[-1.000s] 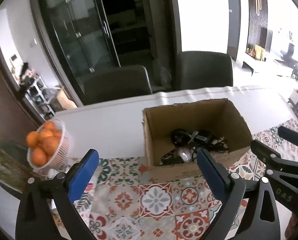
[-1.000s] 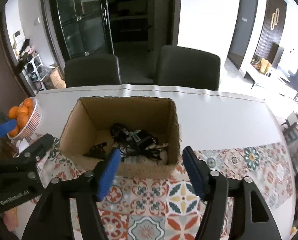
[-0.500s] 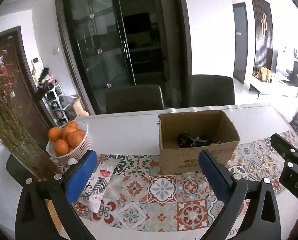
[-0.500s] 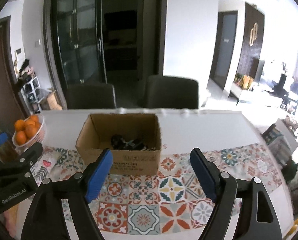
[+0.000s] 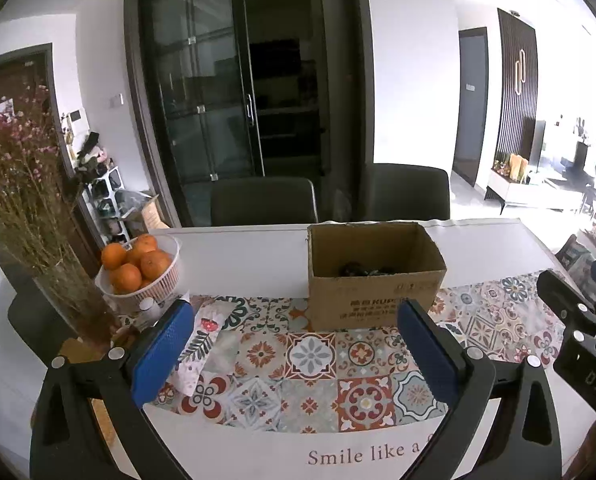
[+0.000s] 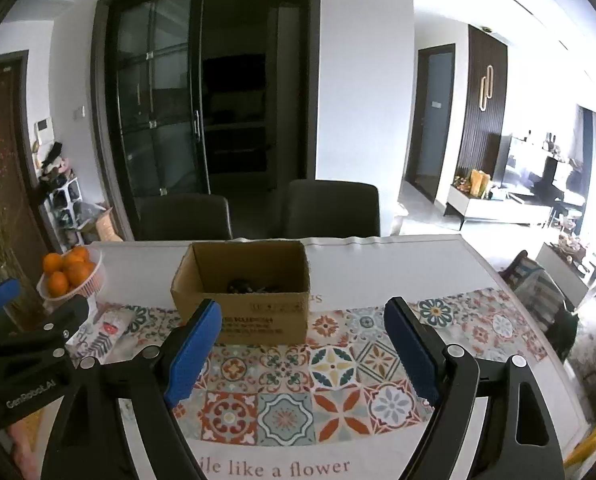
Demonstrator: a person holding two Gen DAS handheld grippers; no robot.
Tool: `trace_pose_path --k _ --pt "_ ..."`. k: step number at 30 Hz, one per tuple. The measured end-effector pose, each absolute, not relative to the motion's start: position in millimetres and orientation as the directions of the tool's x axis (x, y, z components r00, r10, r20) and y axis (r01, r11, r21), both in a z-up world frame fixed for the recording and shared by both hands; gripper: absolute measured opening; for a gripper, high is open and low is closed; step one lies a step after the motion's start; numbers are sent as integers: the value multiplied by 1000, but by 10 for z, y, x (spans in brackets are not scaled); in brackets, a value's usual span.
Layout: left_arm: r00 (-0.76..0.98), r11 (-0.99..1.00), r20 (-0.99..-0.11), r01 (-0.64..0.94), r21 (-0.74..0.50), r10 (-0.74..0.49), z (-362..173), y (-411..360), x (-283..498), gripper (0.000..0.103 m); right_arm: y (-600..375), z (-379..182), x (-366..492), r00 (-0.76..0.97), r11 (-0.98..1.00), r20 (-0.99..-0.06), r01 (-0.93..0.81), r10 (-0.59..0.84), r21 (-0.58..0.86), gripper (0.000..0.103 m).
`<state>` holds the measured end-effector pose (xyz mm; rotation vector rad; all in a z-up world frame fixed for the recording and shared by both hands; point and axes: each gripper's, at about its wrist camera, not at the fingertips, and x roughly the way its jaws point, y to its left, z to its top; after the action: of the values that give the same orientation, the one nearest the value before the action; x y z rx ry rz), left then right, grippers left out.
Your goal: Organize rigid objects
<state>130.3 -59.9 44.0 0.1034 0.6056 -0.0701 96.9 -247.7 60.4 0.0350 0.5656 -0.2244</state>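
An open cardboard box [image 5: 374, 300] stands on the patterned table runner [image 5: 310, 356]; it also shows in the right wrist view [image 6: 254, 318]. Dark gadgets and cables [image 5: 364, 269] lie at its bottom, mostly hidden by the front wall. My left gripper [image 5: 294, 346] is open and empty, held back from the box above the runner. My right gripper [image 6: 302, 350] is open and empty too, also back from the box. Each gripper shows at the edge of the other's view.
A white basket of oranges [image 5: 138, 276] stands at the left, beside a vase of dried flowers [image 5: 58, 280]. A floral packet [image 5: 202, 340] lies on the runner's left end. Two dark chairs [image 5: 264, 202] stand behind the table. The table's right edge [image 6: 510, 292] drops to the floor.
Both grippers have pulled back and up from the box, which now looks smaller and farther away. Both stay open and empty.
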Motion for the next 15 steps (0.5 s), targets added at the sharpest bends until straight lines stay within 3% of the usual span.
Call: trace_pose_path --k 7,15 --pt "798 990 -595 136 26 -94 436 -542 1172 103 -2425 638 820 834 982 -527 190 -164 -6 84" --pt "810 991 -581 127 45 -77 491 -544 1108 103 -2405 652 739 845 985 -516 173 -144 8 84"
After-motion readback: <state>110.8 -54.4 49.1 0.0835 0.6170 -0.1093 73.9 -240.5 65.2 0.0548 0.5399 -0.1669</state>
